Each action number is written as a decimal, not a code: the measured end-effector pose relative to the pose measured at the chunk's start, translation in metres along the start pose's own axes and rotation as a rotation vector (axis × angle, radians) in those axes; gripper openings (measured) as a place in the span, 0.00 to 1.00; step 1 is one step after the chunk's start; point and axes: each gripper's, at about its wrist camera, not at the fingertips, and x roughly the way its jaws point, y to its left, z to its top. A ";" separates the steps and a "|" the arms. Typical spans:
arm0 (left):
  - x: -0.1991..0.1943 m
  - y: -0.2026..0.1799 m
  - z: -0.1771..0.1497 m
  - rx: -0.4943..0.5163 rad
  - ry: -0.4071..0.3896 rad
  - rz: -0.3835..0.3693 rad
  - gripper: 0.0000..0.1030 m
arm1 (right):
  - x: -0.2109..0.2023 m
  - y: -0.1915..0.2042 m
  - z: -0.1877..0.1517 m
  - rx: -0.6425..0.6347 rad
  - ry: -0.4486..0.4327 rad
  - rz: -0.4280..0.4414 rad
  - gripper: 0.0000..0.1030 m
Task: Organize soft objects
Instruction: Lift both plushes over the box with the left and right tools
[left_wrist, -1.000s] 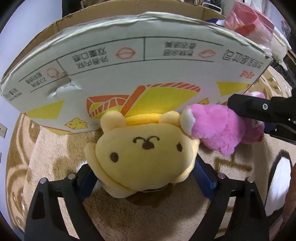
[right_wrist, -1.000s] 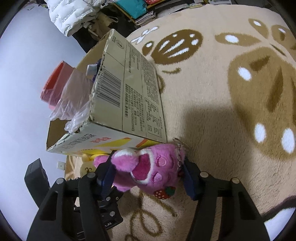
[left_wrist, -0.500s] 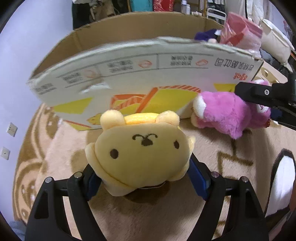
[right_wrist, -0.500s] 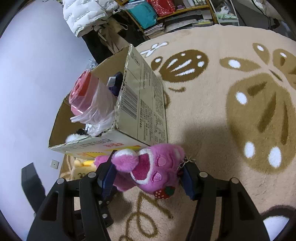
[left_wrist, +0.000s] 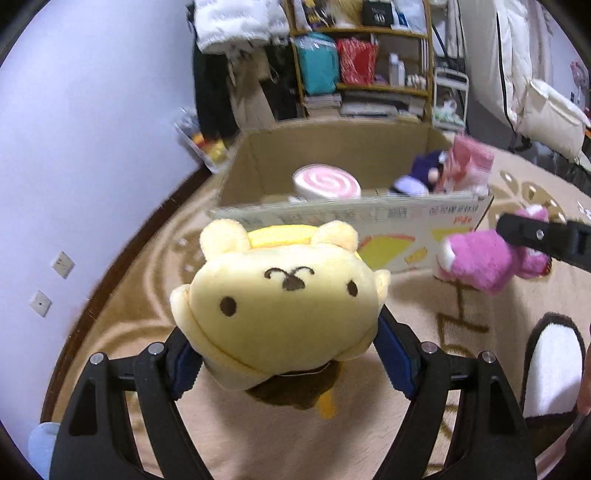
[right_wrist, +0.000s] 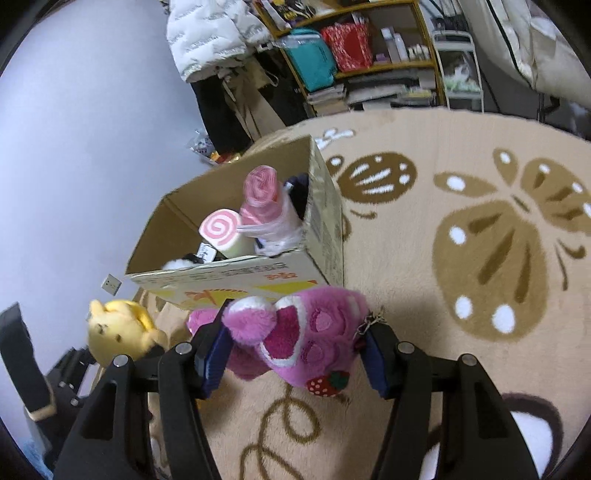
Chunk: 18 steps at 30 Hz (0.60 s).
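Note:
My left gripper (left_wrist: 291, 358) is shut on a yellow plush dog (left_wrist: 280, 302) and holds it above the rug, in front of an open cardboard box (left_wrist: 369, 218). My right gripper (right_wrist: 295, 354) is shut on a pink plush bear (right_wrist: 295, 332) with a strawberry charm, just before the box's near right corner (right_wrist: 306, 266). The pink bear (left_wrist: 480, 258) shows at the right of the left wrist view, and the yellow dog (right_wrist: 118, 328) at the left of the right wrist view. The box holds a pink swirl roll plush (right_wrist: 221, 230), a pink bagged item (right_wrist: 266, 206) and a dark plush (left_wrist: 417, 177).
A beige rug with brown butterfly patterns (right_wrist: 498, 240) covers the floor. A lilac wall (left_wrist: 92, 147) runs at the left. Cluttered shelves (left_wrist: 369, 62) and hanging clothes (right_wrist: 210, 40) stand behind the box. Bedding (left_wrist: 546, 110) lies at the far right.
Both grippers have risen and pulled back from the box with their plush toys held. The box's open top and its contents have come into view in both cameras.

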 end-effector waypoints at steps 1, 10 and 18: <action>-0.007 0.004 -0.001 -0.009 -0.016 0.009 0.78 | -0.006 0.003 -0.001 -0.010 -0.009 0.002 0.63; -0.043 0.025 0.011 -0.032 -0.093 0.016 0.78 | -0.044 0.033 0.005 -0.108 -0.118 -0.014 0.63; -0.059 0.029 0.027 -0.010 -0.167 0.028 0.78 | -0.062 0.053 0.028 -0.187 -0.184 -0.104 0.63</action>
